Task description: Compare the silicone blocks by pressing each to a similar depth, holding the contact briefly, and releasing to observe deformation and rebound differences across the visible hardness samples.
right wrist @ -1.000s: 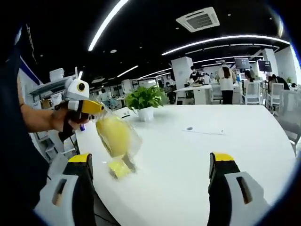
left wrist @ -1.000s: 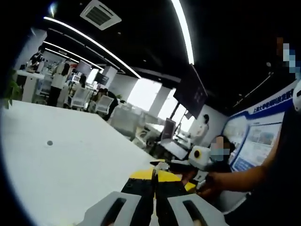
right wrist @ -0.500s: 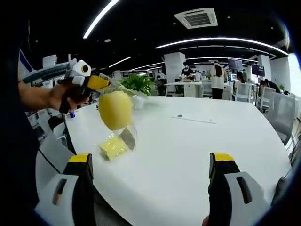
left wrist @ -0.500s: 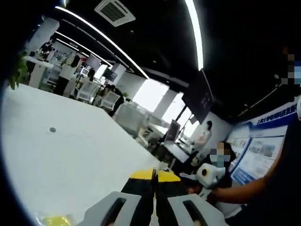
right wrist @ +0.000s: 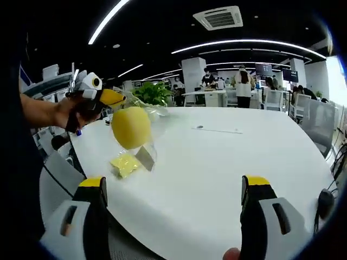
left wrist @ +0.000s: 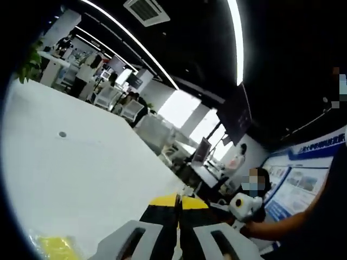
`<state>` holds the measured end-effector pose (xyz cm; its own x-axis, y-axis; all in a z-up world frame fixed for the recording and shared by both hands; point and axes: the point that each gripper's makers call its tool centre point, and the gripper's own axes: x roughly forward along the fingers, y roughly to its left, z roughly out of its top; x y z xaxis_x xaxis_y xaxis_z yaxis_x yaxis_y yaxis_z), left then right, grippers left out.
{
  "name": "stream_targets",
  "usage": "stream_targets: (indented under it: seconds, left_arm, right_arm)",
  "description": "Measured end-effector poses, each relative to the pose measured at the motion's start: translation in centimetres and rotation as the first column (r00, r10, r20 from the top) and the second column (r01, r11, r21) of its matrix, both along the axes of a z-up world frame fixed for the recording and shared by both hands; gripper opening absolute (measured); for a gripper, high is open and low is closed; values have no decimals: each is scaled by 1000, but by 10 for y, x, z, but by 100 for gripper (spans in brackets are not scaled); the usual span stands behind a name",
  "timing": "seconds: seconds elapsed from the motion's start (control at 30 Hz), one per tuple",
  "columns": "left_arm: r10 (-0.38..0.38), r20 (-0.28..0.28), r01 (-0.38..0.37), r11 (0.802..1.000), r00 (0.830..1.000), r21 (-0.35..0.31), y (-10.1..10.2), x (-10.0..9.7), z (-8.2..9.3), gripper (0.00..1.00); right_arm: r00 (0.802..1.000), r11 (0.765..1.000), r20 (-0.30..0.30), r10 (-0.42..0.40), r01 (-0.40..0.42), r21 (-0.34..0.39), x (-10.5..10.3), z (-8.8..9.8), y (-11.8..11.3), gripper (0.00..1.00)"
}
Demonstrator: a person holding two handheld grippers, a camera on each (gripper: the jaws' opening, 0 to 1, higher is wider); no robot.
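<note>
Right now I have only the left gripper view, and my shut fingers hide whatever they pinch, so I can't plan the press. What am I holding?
Observer: The left gripper pinches the top of a clear bag with a yellow lump inside, hanging over the table.
Operator: And the yellow block low in my view?
Observer: It lies flat on the table, just below the bag.
Operator: Is the right gripper free?
Observer: Yes, the right gripper is wide open, holding nothing.
</note>
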<state>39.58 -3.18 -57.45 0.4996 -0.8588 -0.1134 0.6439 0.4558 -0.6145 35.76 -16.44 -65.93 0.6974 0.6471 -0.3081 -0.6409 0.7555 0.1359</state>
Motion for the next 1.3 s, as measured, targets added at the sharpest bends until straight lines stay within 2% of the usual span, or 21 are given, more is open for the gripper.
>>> stream_targets:
  seconds: [0.23, 0.33, 0.67, 0.93, 1.2, 1.3]
  left_arm:
    - [-5, -56, 4, 1000, 998, -16, -7, 0, -19, 0]
    - [-14, -66, 13, 1000, 998, -13, -11, 0, -24, 0]
    - [-26, -118, 25, 1000, 993, -17, -14, 1, -50, 0]
    - [-10, -192, -3, 998, 981, -69, -16, 2, -66, 0]
    - [20, -233, -34, 998, 972, -58, -19, 11, -86, 0]
    - [35, -262, -56, 996, 964, -74, -17, 14, -91, 0]
  right_arm:
    - [1000, 1000, 3, -4, 4, 21, -1, 2, -1, 97]
    - [999, 1000, -38, -14, 14, 9, -2, -4, -3, 97]
    - [1000, 1000, -23, -7, 6, -8, -4, -3, -4, 97]
    - [999, 1000, -41, -21, 21, -18, -7, -10, -11, 97]
    - [999, 1000, -50, -21, 20, -13, -9, -13, -10, 97]
    - [998, 1000, -54, -20, 19, -16, -10, -13, -9, 97]
